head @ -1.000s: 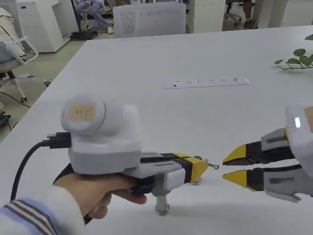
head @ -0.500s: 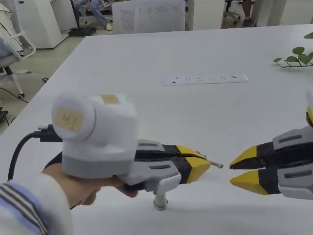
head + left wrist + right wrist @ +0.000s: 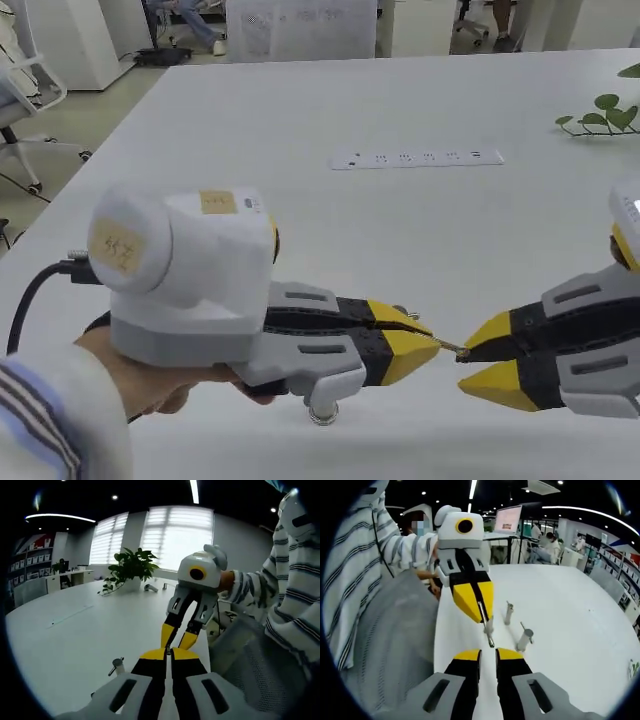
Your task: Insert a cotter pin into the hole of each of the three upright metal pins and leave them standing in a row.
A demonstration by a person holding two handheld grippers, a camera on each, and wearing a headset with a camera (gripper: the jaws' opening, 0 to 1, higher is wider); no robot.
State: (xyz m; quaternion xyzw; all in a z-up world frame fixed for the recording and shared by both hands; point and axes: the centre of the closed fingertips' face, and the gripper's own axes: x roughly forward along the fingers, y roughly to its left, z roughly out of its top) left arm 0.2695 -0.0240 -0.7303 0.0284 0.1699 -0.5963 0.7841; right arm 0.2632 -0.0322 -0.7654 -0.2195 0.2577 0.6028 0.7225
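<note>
Pinching the cotter pin (image 3: 452, 347) tight between closed fingers, the left gripper (image 3: 432, 342) points right, low over the white bench (image 3: 300, 120). The right gripper (image 3: 468, 366) faces it from the right, fingers parted only a sliver, with the cotter pin's free end right at their tips. Upright metal pins (image 3: 509, 612) stand on the bench below and just past the left gripper. Far across lies a power strip (image 3: 415, 158), plant leaves (image 3: 600, 112) sit far right, and an office chair (image 3: 30, 95) stands off the far left edge.

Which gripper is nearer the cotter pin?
Left. The left gripper is shut on the cotter pin; the right gripper is open, its tips just at the pin's free end.
</note>
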